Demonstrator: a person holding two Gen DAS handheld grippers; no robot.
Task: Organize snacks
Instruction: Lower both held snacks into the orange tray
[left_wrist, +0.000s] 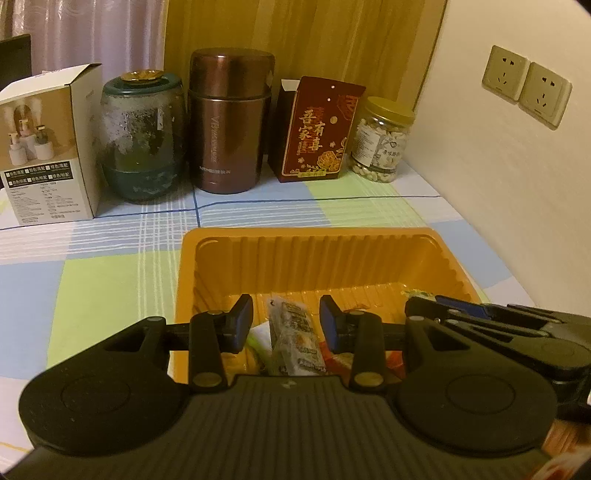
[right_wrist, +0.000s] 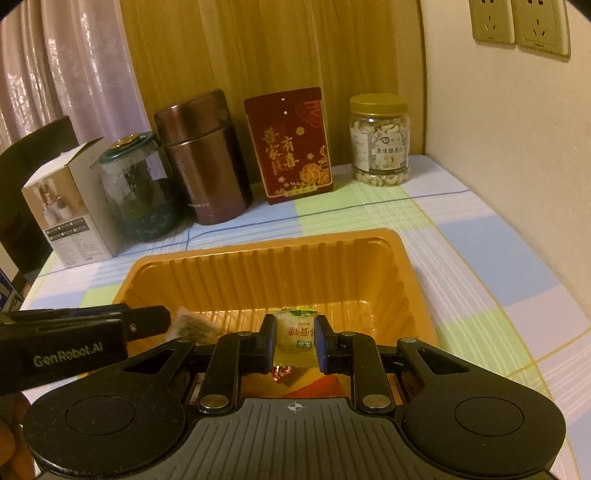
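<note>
An orange plastic tray (left_wrist: 314, 254) sits on the checked tablecloth; it also shows in the right wrist view (right_wrist: 266, 273). My left gripper (left_wrist: 286, 325) is open over the tray's near end, with a grey printed snack packet (left_wrist: 297, 339) lying in the tray between its fingers. Other wrappers lie beside the packet. My right gripper (right_wrist: 295, 343) is shut on a small yellow candy packet with a green top (right_wrist: 295, 334) and holds it above the tray floor. The right gripper shows at the right in the left wrist view (left_wrist: 461, 310). A brownish snack (right_wrist: 194, 325) lies in the tray at the left.
Along the back wall stand a white carton (left_wrist: 48, 147), a teal glass jar (left_wrist: 144, 136), a brown thermos (left_wrist: 229, 122), a red box with gold characters (left_wrist: 317, 129) and a jar of cashews (left_wrist: 382, 140). The wall with sockets (left_wrist: 528, 88) is close on the right.
</note>
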